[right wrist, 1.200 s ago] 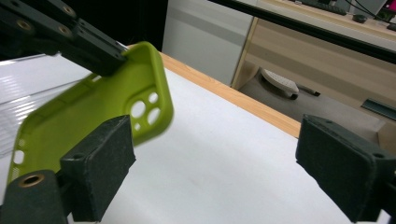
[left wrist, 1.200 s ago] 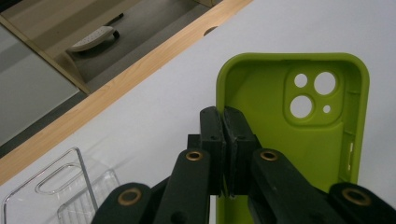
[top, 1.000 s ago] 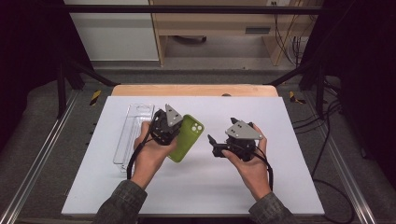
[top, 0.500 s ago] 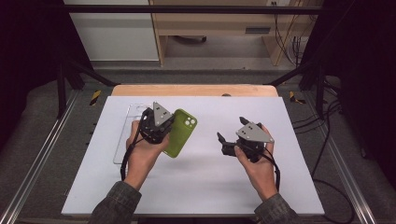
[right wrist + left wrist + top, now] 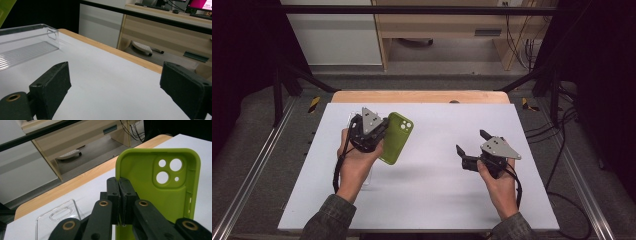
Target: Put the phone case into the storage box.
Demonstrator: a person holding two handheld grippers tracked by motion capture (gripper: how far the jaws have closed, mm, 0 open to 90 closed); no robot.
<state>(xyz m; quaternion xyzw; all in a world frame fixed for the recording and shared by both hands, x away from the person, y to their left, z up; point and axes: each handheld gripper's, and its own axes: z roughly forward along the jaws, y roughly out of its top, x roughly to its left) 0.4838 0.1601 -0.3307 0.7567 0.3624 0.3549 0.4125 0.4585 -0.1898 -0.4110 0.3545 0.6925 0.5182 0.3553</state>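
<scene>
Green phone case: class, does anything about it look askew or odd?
Yes. The green phone case is pinched by one edge in the left claw, tilted above the white table, hollow side showing, no phone inside.

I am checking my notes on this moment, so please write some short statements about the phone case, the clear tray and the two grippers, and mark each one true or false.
1. The left gripper is shut on the edge of the green phone case. True.
2. The right gripper holds the clear tray. False: its jaws stand open with nothing between them, above the white table.
3. The green phone case has round camera holes. True.
4. The clear tray is stacked on the green phone case. False: it lies on the table, behind the left gripper.
5. The right gripper is shut. False: it is open.
</scene>
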